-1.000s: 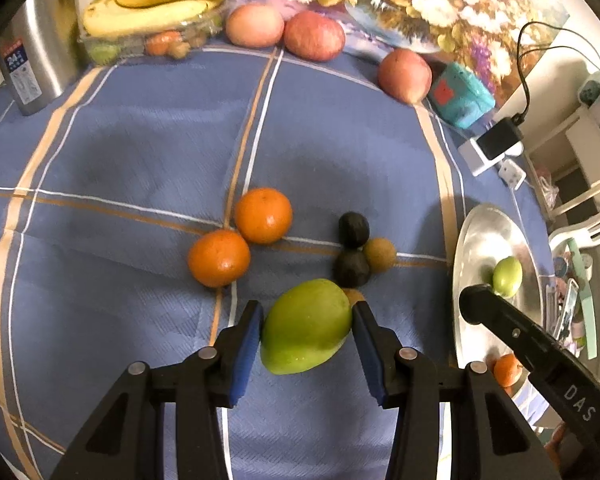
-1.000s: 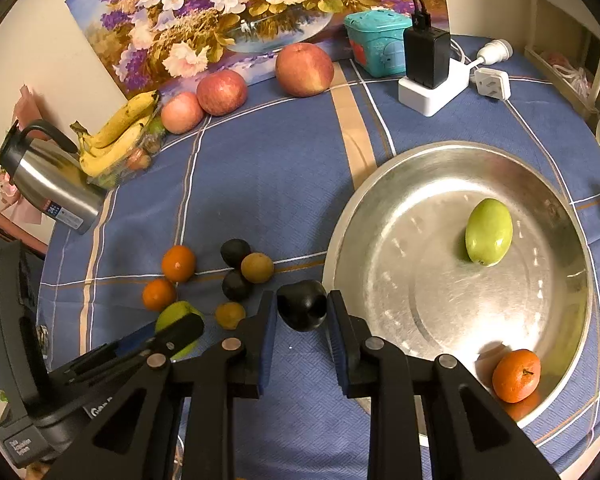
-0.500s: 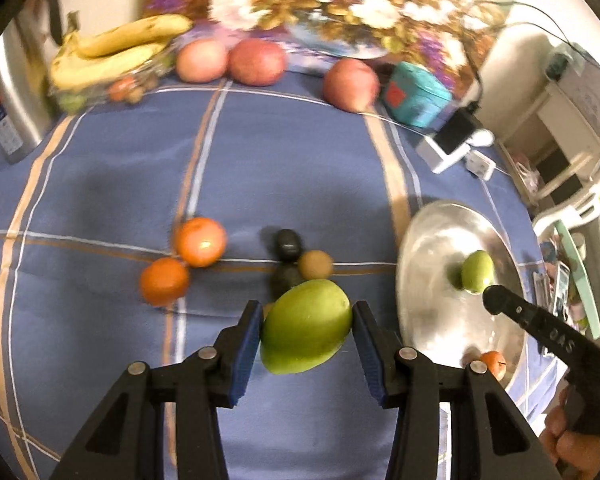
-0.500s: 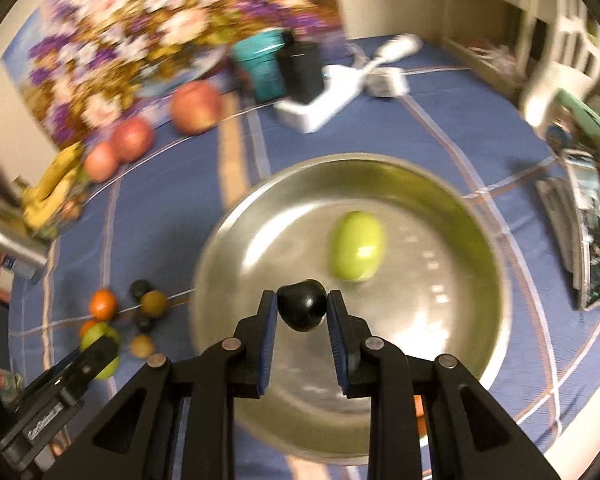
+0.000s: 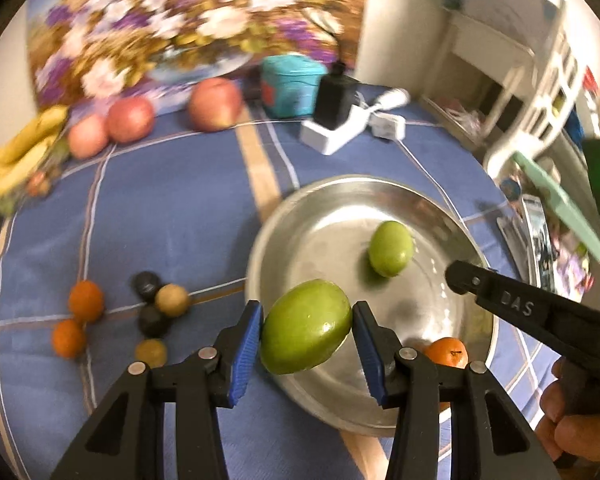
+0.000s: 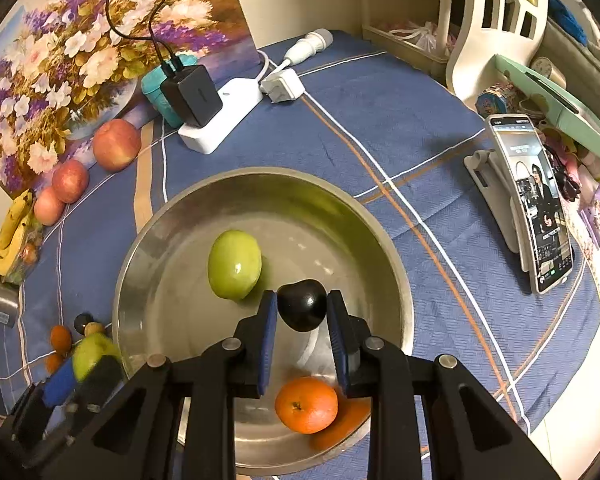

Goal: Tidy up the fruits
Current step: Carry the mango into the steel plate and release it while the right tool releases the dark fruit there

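Both grippers are closed on fruit above the metal bowl [image 6: 384, 236]: left gripper [image 5: 306, 340] on a green mango [image 5: 305, 332], right gripper [image 6: 302, 312] on a dark fruit [image 6: 302, 310], seemingly a plum. Two fruits are already placed inside; oranges [image 5: 85, 300] and small fruits remain far left.

I've got a big green mango [image 5: 306, 326] held above the near rim of the steel bowl [image 6: 148, 232], and a small black fruit [image 6: 302, 310] held over its middle. Inside lie a smaller green mango [image 6: 234, 270] and an orange tangerine [image 6: 306, 404].
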Tool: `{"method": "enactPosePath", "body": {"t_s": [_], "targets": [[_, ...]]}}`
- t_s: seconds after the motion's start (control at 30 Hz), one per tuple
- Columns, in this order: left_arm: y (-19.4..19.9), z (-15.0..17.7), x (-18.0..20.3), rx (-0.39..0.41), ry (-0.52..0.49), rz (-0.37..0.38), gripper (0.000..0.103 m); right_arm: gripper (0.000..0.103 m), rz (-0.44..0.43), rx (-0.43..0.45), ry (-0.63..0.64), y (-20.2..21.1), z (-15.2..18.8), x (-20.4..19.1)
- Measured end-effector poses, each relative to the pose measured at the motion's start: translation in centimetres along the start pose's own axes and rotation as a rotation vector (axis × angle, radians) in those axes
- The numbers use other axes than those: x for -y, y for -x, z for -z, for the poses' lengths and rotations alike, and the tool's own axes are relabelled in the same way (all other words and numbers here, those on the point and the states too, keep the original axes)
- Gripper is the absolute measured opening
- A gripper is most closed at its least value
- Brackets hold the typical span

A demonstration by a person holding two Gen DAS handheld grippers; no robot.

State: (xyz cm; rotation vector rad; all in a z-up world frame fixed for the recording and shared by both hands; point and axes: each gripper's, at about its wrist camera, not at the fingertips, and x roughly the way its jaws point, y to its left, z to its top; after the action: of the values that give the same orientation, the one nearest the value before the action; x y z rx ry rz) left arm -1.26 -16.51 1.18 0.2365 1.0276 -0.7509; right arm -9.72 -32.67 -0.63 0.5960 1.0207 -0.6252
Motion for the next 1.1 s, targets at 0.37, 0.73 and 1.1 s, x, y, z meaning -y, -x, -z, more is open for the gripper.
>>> {"method": "enactPosePath", "body": {"t_s": [0.37, 0.73, 1.1], "targets": [[-2.4, 0.5, 2.9, -0.005, -0.113, -0.04, 0.049, 0.027, 0.022, -0.038, 0.031, -1.4, 0.4, -0.1], [-3.9, 1.2, 3.4, -0.047, -0.138, -0.075, 0.049, 0.027, 0.015, -0.069, 0.043, -2.3, 0.7, 0.0], [-4.4, 1.5, 3.2, -0.068, -0.148, -0.086, 0.049, 0.027, 0.008, -0.086, 0.054, -2.9, 0.7, -0.1]]}}
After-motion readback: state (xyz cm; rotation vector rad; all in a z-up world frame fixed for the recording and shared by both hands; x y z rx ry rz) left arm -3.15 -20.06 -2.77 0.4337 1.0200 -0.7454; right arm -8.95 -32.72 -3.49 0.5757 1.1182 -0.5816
